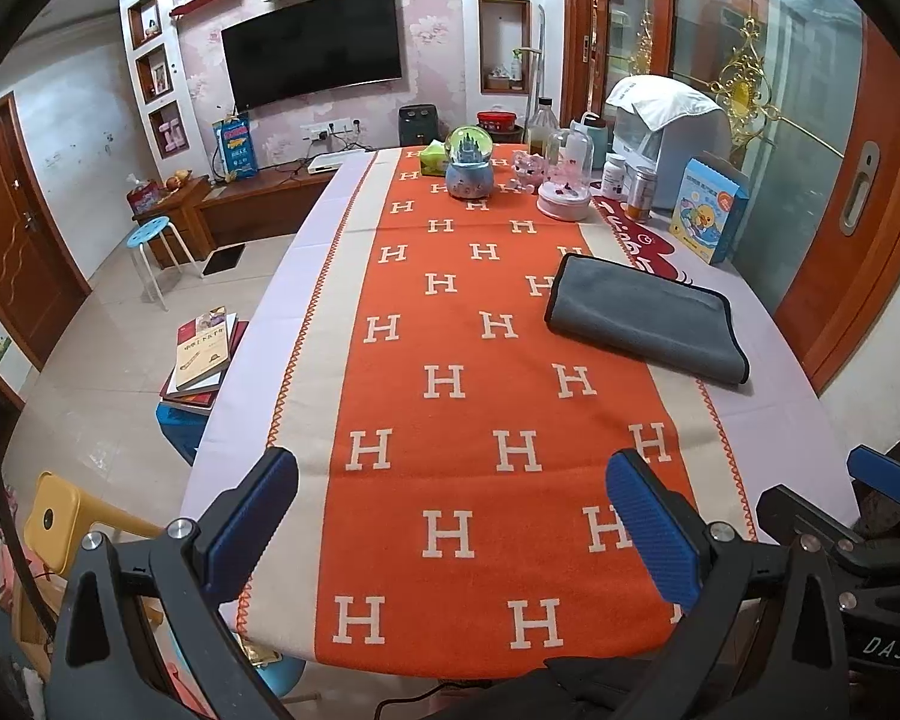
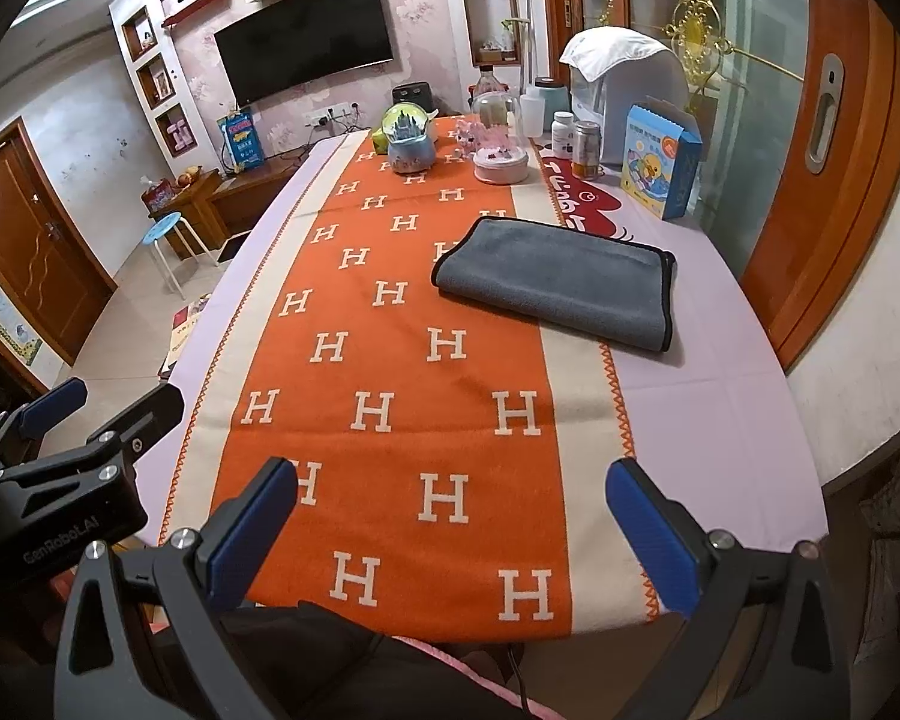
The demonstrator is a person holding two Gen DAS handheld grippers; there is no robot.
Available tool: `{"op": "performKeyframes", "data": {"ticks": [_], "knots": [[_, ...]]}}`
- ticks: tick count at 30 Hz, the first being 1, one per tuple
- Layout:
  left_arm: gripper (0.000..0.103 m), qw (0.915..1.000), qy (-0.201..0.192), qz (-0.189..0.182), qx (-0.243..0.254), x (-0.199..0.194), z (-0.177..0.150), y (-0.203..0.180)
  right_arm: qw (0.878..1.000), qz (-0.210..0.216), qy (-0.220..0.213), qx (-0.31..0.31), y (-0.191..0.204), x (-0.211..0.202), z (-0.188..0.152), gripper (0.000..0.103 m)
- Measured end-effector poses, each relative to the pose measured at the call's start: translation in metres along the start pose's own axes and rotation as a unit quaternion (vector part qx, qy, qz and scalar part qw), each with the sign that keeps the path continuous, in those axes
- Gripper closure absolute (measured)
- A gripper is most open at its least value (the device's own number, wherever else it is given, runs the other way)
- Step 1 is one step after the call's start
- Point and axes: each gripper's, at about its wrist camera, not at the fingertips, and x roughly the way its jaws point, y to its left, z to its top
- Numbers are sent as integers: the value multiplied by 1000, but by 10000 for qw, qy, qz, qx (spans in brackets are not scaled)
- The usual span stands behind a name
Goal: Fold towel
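A grey towel with black trim [image 1: 645, 318] lies folded flat on the right side of the table, half on the orange H-patterned runner [image 1: 462, 396]. It also shows in the right wrist view [image 2: 555, 282]. My left gripper [image 1: 450, 516] is open and empty, held above the near edge of the table, well short of the towel. My right gripper [image 2: 450, 522] is open and empty too, above the near edge. The right gripper shows at the right edge of the left wrist view [image 1: 834, 510]; the left gripper shows at the left of the right wrist view [image 2: 72, 438].
The far end of the table holds a snow globe [image 1: 470, 163], a pink glass dome [image 1: 564, 195], bottles, a can [image 1: 641, 195], a blue box [image 1: 711, 210] and a covered water dispenser [image 1: 666, 132]. Books [image 1: 204, 354] and stools stand left of the table. A wall and wooden door frame run along the right.
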Motion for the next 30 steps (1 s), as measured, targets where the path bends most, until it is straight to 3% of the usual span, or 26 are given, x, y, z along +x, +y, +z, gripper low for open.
{"op": "performKeyframes", "data": {"ticks": [30], "knots": [[1,10000,21,-32,14,1,-4,3,10000,-19,47,-8,8,3,-9,0]]}}
